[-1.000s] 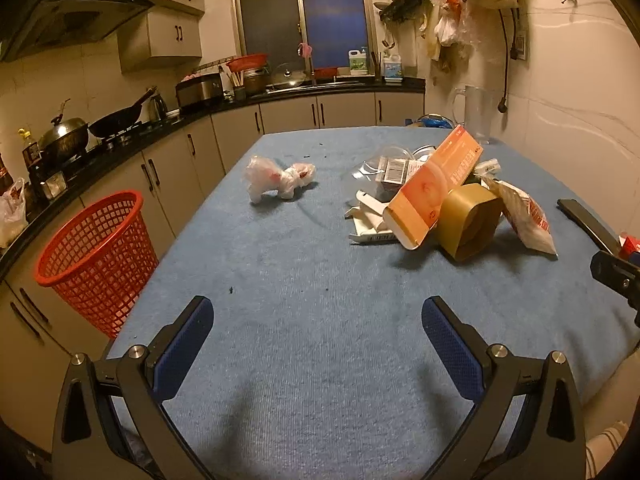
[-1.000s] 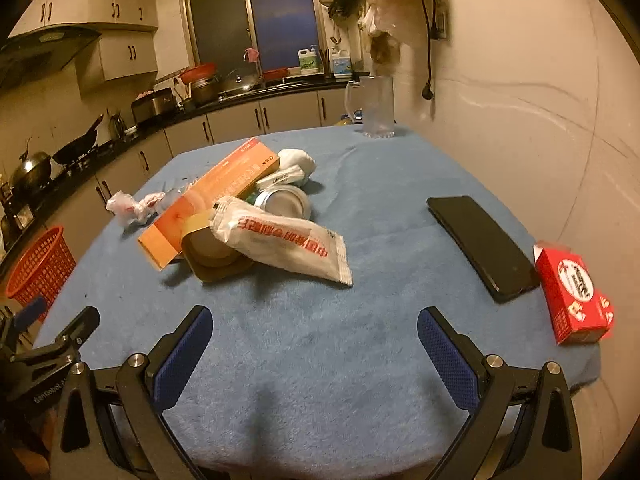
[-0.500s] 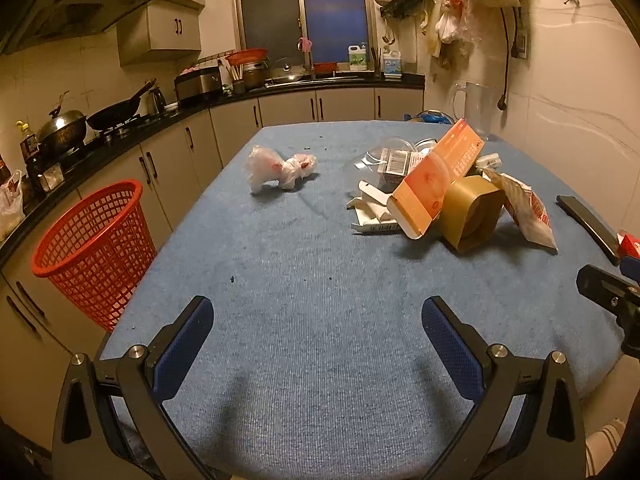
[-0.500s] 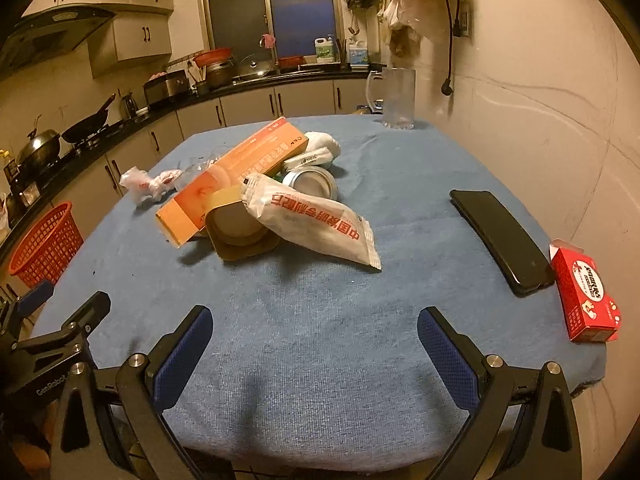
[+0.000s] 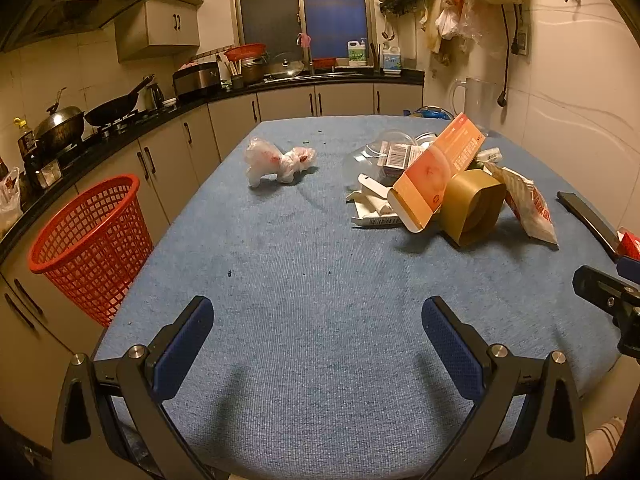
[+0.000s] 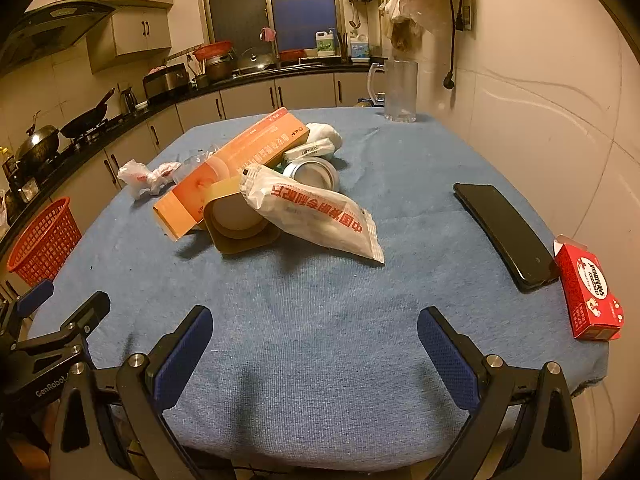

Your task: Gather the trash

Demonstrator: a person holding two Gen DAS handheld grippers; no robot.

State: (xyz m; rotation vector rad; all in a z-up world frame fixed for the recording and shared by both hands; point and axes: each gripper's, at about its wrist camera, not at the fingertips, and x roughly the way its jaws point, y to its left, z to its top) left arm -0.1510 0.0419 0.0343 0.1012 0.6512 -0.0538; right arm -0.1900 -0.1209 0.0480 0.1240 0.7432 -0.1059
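trash pile [image 6: 272, 196] | mid-table, heaped | red basket [image 5: 88, 240] | beside table, upright

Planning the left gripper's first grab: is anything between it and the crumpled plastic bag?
Nothing visible: only bare blue tablecloth lies between the open left gripper and the crumpled white plastic bag.

A blue-clothed table [image 5: 312, 280] carries a heap of trash at its far middle, an orange carton [image 6: 232, 168] leaning over a gold tub [image 6: 240, 228] and a white packet [image 6: 316, 216], with a crumpled plastic bag [image 5: 280, 160] left and a black phone [image 6: 504, 232] and red box [image 6: 588, 292] right.
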